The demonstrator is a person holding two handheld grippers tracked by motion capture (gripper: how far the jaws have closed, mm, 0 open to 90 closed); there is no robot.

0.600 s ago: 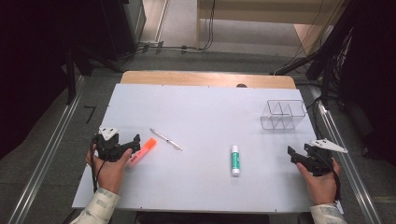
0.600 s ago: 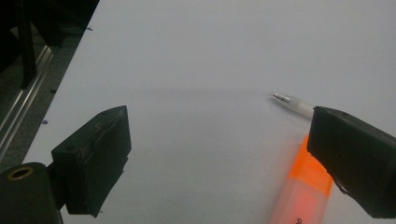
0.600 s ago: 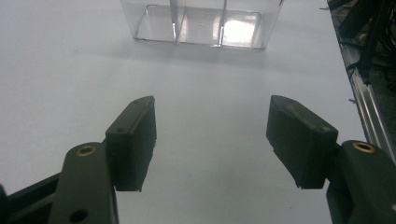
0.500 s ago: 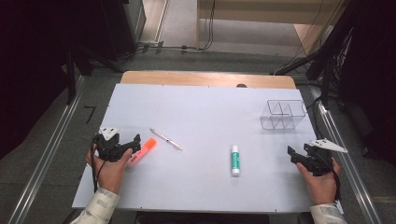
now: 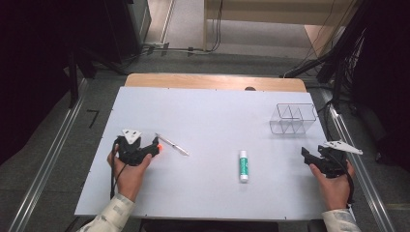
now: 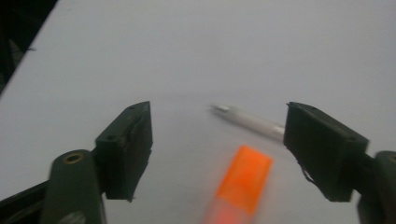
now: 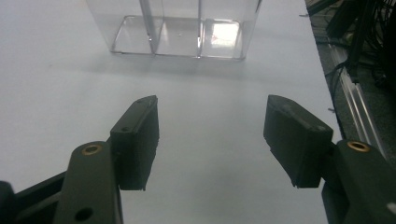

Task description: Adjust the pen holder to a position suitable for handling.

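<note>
The desk is a broad, matt white rectangular sheet with a bare wooden strip along its far edge; at its far right stands a clear plastic organiser, boxy and glossy, split by thin walls into compartments; near the middle lies a glue stick, a short white cylinder with a green label; left of it a slim white pen lies slantwise. The left claw, black and angular, stands wide open over an orange highlighter, blocky and blurred, which lies between the pads untouched; the right claw gapes equally wide over bare desk, holding nothing. Against the earlier picture, the left claw now covers most of the highlighter; the right hand has kept its place.
</note>
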